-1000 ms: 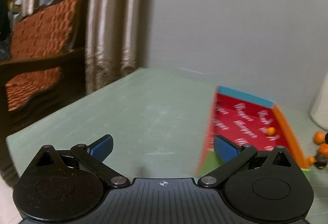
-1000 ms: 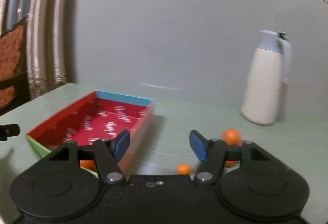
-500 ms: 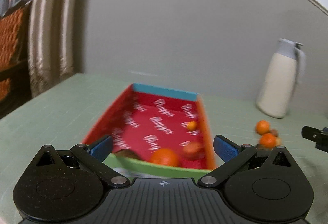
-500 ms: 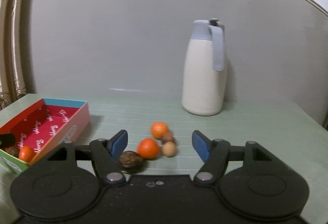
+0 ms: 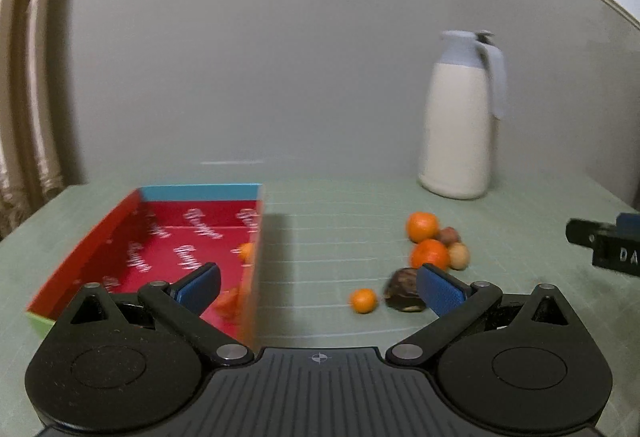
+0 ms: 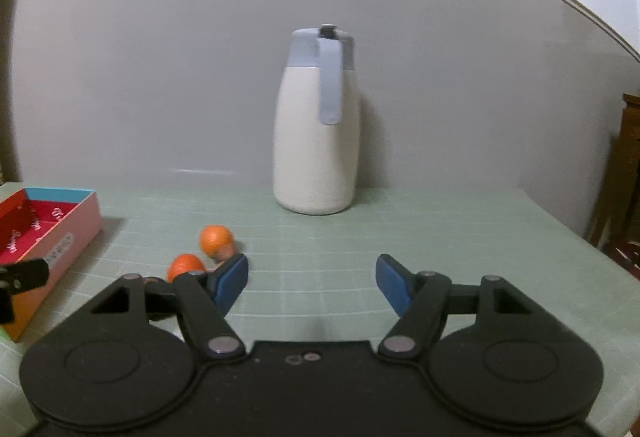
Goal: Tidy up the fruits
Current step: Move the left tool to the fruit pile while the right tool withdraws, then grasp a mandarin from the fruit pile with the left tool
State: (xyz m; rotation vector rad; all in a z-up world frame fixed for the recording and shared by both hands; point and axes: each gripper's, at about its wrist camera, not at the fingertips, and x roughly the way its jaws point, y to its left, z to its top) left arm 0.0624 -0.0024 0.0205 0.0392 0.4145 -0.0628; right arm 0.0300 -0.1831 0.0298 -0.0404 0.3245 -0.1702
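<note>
I log: left gripper (image 5: 318, 287) spread, empty; right gripper (image 6: 312, 279) spread, empty; red box (image 5: 100, 237) left; oranges (image 5: 422, 227) loose near thermos (image 6: 314, 141).

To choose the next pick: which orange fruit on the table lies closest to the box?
The smallest orange fruit, alone beside the dark brown fruit, nearest the box.

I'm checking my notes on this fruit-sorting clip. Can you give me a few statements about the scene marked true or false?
1. Both claws are open and hold nothing. True: left claw, right claw.
2. The white jug lies on its side. False: it stands upright.
3. Several fruits lie loose on the table beside the red box. True.
4. The red box holds no fruit. False: a small orange fruit sits inside.
</note>
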